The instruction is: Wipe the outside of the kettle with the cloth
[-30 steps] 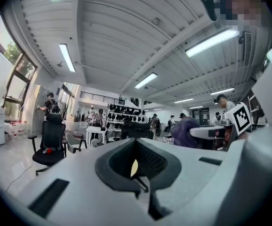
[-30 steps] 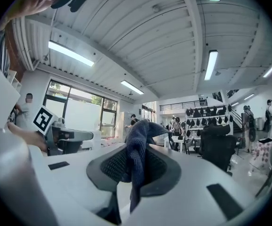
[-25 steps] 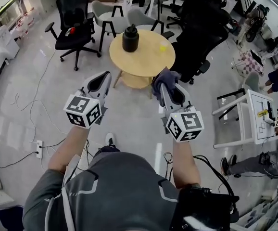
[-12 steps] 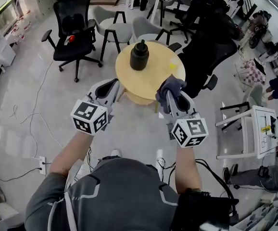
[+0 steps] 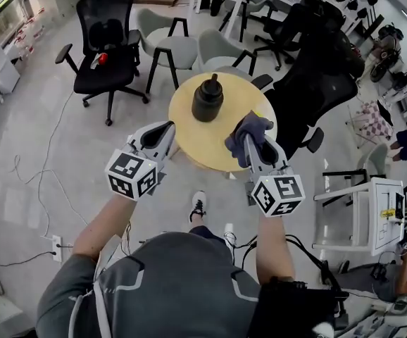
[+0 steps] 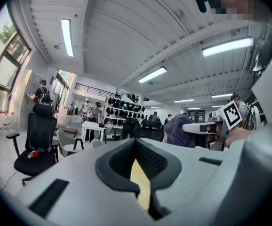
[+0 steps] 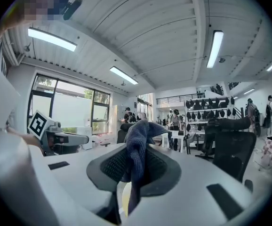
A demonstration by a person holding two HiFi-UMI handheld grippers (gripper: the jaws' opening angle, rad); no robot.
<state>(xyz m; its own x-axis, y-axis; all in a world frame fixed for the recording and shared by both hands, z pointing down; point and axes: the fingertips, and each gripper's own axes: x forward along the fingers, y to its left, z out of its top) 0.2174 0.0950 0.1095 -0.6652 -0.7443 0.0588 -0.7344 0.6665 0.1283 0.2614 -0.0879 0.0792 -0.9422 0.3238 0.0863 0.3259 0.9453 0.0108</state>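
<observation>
Your right gripper (image 5: 248, 141) clamps the blue-grey cloth (image 5: 254, 126) above the round wooden table (image 5: 189, 129); your left gripper (image 5: 160, 134), jaws closed and empty, hovers near the black kettle (image 5: 208, 98).

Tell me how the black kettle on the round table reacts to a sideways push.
The kettle looks squat and wide-based, so it probably slides rather than tips. On the smooth wooden table, it may skid unless steadied.
</observation>
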